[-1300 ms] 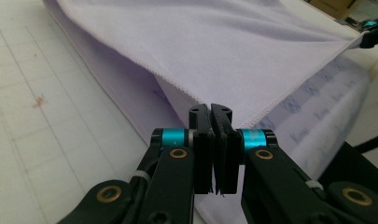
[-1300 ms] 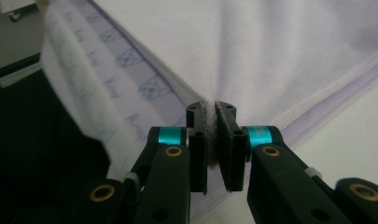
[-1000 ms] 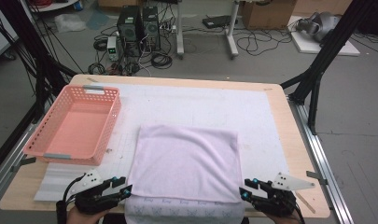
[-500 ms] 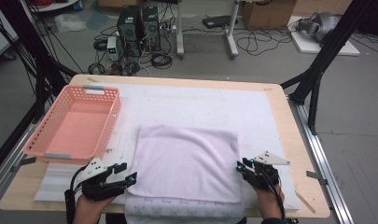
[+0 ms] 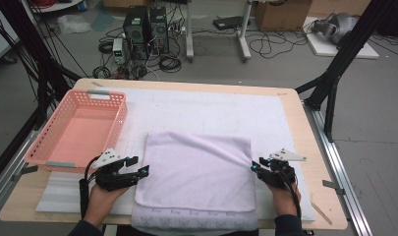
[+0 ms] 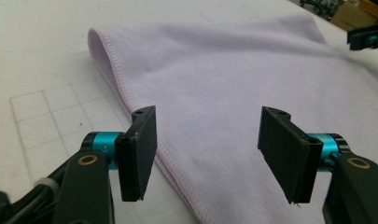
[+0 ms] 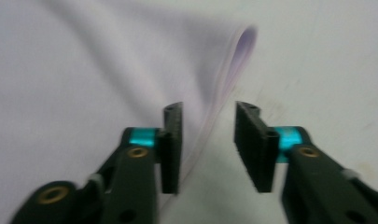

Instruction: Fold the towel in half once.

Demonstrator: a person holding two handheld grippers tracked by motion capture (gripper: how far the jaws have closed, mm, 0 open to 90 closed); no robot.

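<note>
L tongs (image 6: 207, 156) opening – over towel (image 5: 196, 172) edge | R tongs (image 7: 207, 149) opening – astride edge

pink plastic basket (image 5: 76, 129) sitting on the left side of the table (image 5: 304, 123), looks empty inside; a white padded mat (image 5: 206, 110) with a faint grid covers most of the wooden top; behind the table there's a couple of black computer towers (image 5: 146, 27) on the floor with a mess of cables (image 5: 265, 46) around them; cardboard box (image 5: 280, 14) further back; black frame struts (image 5: 341, 59) off to the right
</note>
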